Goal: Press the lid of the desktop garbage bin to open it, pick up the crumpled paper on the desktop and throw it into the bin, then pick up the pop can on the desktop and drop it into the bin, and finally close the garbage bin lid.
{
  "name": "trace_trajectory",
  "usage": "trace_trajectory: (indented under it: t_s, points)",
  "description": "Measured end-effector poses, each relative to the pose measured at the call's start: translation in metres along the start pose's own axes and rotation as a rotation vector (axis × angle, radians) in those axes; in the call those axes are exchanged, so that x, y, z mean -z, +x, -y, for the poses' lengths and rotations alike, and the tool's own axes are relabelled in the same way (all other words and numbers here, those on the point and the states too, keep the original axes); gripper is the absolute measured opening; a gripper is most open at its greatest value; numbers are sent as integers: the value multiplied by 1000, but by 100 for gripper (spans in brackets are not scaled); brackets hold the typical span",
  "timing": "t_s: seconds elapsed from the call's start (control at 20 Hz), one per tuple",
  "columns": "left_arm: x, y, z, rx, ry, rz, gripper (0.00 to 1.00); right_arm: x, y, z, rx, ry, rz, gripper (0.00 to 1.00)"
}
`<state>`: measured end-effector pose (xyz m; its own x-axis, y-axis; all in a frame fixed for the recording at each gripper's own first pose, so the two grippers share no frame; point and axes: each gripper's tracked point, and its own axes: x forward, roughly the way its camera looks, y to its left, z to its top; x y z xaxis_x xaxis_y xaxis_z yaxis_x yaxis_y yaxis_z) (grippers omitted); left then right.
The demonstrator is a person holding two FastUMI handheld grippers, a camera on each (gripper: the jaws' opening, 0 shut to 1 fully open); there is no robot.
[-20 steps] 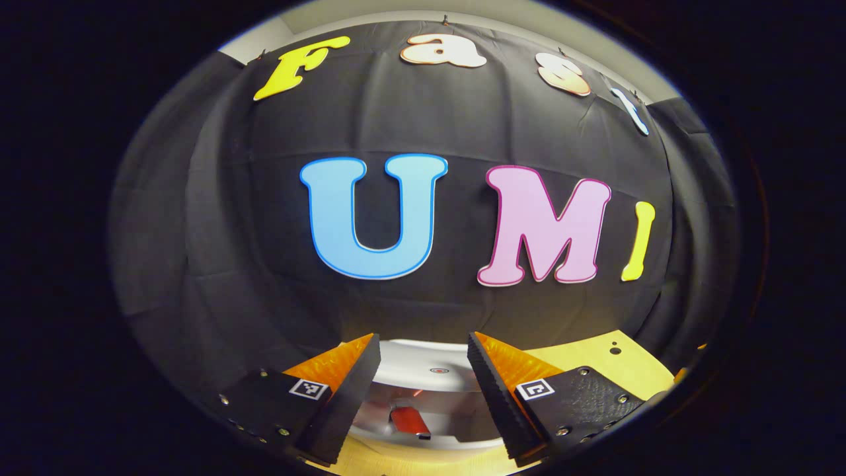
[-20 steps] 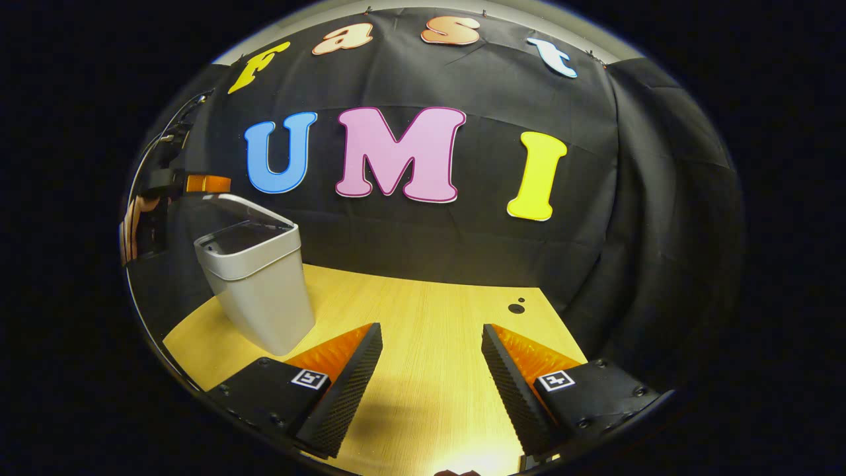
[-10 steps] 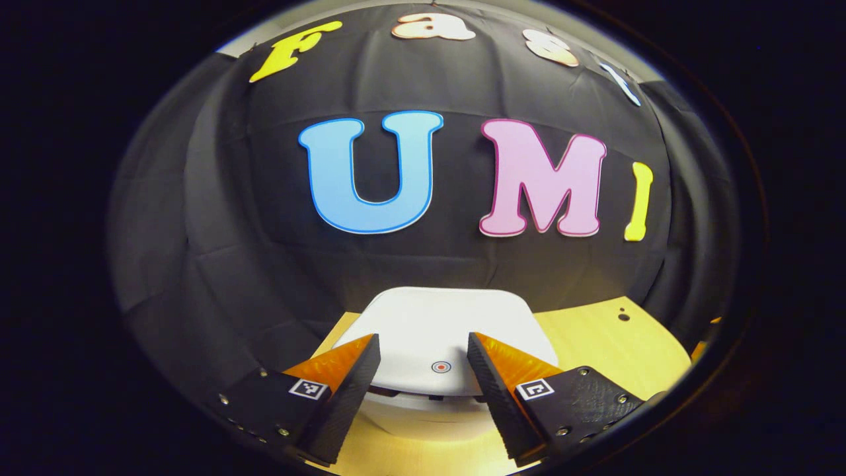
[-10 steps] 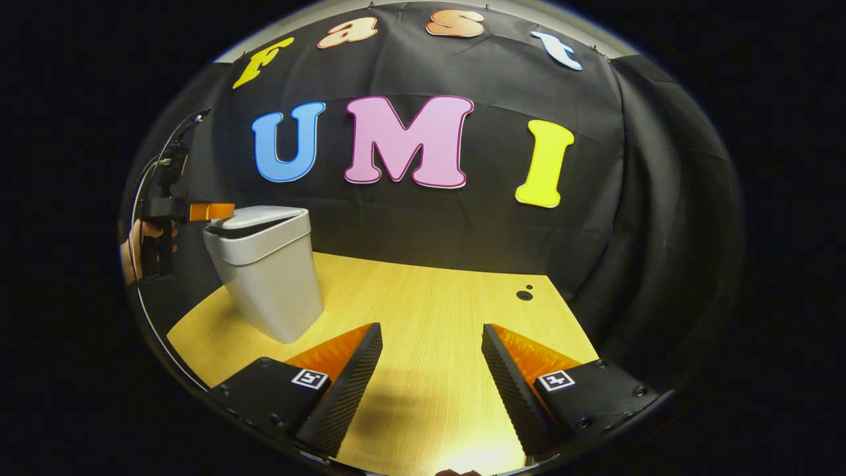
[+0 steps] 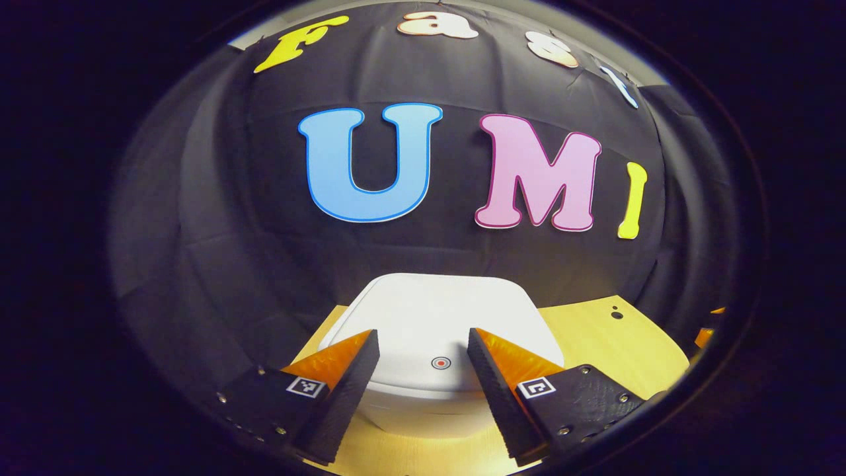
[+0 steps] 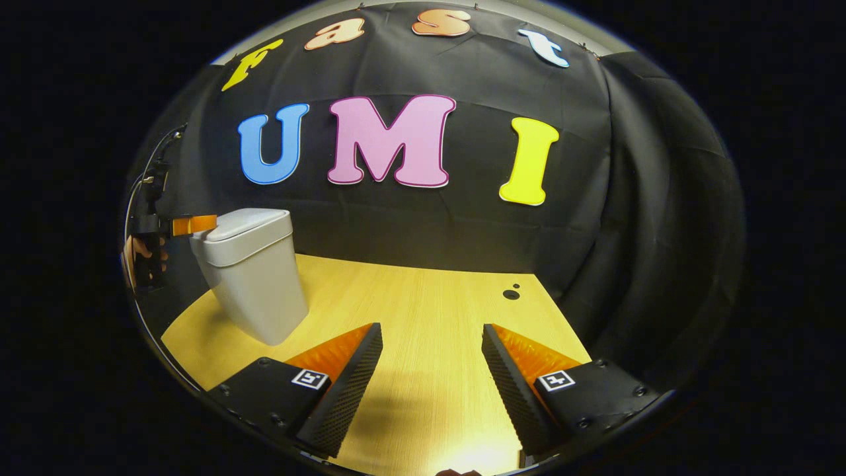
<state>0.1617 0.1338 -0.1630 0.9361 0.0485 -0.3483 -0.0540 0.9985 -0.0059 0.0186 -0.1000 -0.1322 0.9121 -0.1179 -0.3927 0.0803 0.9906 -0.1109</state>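
**Bin lid down, both grippers spread**

Left hand-held gripper (image 5: 423, 344): fingers apart, nothing between them but air, up over front edge of lid (image 5: 436, 324). Can't tell if touching lid. Lid white, flat, lying down on bin (image 5: 423, 416), w/ small red ring mark (image 5: 441, 362) near front, between the two fingers. Bin on yellow wood bench (image 5: 595, 337), close to black cloth wall (image 5: 218, 231). Small dark holes (image 5: 616, 315) in bench to the right of bin.

Right hand-held gripper (image 6: 429, 360): fingers apart too, holding nothing, low over bare middle of bench (image 6: 423, 311). Well apart from bin.

From right gripper view: bin (image 6: 254, 284) standing up at far left of bench, grey-white, wider at top than at bottom, lid (image 6: 248, 223) shut flat on top. Left hand-held gripper (image 6: 192, 225) seen far off, at lid's left edge, about level w/ lid top. Person's hand (image 6: 135, 254) on its handle, w/ thin cable (image 6: 155, 158) going up from it. Two dark holes (image 6: 511, 293) in bench near back right corner. Shadow of fingers on bench just in front of right gripper.
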Motion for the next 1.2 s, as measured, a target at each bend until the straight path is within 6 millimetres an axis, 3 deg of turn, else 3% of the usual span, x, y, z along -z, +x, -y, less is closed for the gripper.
trace_trajectory:
  t_s: [0.3, 0.65, 0.85, 0.95, 1.2]
  points:
    - [7, -1, 2, -10, 57, 7, 91, 11, 1, -4, 2, 3, -24, 98]
    - [-10, -8, 4, -71, 87, 6, 90, -19, 7, -8, -6, 8, 32, 99]
    - [-33, -29, 39, -53, 93, 66, 90, -35, 5, -5, -8, 16, 62, 98]
    - [-54, -39, 69, -34, 51, 121, 90, -43, 2, -7, -17, 26, 80, 99]
    - [-79, -83, 121, 10, -10, 172, 90, -73, -18, -14, -82, 62, 164, 98]
